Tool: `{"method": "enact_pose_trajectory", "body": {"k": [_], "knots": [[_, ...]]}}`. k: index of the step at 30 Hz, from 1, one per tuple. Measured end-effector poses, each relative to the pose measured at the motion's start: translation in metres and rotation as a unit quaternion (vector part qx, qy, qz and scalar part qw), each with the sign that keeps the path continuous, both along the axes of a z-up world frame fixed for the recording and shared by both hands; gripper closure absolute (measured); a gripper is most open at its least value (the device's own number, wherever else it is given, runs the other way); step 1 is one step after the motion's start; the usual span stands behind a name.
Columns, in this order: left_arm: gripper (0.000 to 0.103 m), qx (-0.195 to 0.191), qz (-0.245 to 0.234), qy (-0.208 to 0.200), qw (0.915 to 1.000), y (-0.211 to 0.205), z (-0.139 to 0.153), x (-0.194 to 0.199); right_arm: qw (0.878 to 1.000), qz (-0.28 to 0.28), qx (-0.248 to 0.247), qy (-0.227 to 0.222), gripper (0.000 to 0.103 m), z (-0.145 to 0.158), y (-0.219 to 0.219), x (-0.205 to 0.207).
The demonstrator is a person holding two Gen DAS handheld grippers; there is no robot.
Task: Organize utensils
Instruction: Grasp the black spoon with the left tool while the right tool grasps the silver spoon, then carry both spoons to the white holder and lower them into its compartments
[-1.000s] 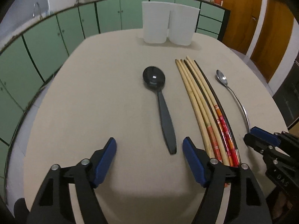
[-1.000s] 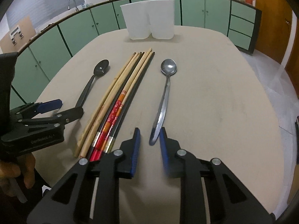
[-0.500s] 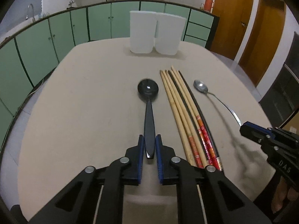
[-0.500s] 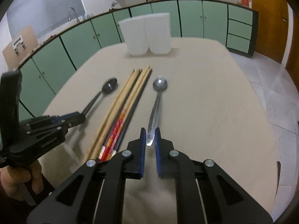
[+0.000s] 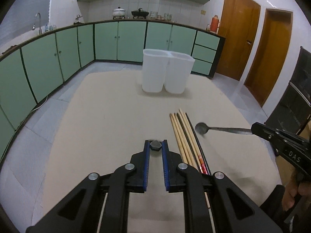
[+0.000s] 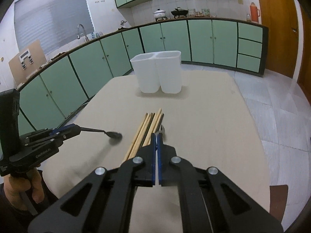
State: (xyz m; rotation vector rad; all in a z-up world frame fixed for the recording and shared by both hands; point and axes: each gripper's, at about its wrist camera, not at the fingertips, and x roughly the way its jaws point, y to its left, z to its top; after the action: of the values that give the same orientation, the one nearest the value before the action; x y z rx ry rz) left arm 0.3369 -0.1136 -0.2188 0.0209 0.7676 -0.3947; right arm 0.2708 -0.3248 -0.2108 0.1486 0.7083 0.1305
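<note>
My left gripper (image 5: 155,145) is shut on the black spoon (image 5: 155,145), seen end-on between the blue pads; the right wrist view shows it held level above the table, bowl (image 6: 114,135) forward. My right gripper (image 6: 156,136) is shut on the metal spoon (image 6: 162,130), mostly hidden behind the fingers there; the left wrist view shows it lifted, bowl (image 5: 201,128) pointing left. Several chopsticks (image 5: 182,134) lie in a bundle on the beige table (image 5: 116,120) between the two grippers, also visible in the right wrist view (image 6: 147,128).
A white two-compartment holder (image 5: 167,70) stands upright at the table's far end, also in the right wrist view (image 6: 158,73). Green kitchen cabinets (image 5: 58,58) run behind the table. Wooden doors (image 5: 252,48) are at the right.
Both grippers closed on their spoon handles and lifted them off the table. The views tilted up, so the holder now appears straight ahead.
</note>
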Motion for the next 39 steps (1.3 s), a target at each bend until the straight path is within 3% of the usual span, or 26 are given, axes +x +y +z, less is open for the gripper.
{"method": "enact_pose_trajectory", "body": {"k": [12, 24, 30, 35, 39], "knots": [[0.091, -0.033, -0.03, 0.022, 0.9987, 0.013, 0.031, 0.033, 0.999, 0.027, -0.015, 0.009, 0.103, 0.042, 0.002, 0.029], [0.091, -0.035, -0.055, 0.002, 0.9979, 0.002, 0.061, 0.065, 0.997, 0.066, 0.001, 0.031, 0.103, 0.085, -0.005, 0.072], [0.091, -0.027, -0.073, -0.035, 0.9964, -0.019, 0.105, 0.109, 0.997, 0.081, -0.008, 0.018, 0.103, 0.127, -0.004, 0.122], [0.091, -0.032, -0.069, -0.072, 0.9945, -0.04, 0.145, 0.161, 0.997, 0.075, -0.009, -0.002, 0.103, 0.17, -0.005, 0.186], [0.091, -0.03, -0.059, -0.089, 0.9938, -0.061, 0.153, 0.202, 0.998, 0.058, -0.009, -0.014, 0.103, 0.181, -0.01, 0.233]]}}
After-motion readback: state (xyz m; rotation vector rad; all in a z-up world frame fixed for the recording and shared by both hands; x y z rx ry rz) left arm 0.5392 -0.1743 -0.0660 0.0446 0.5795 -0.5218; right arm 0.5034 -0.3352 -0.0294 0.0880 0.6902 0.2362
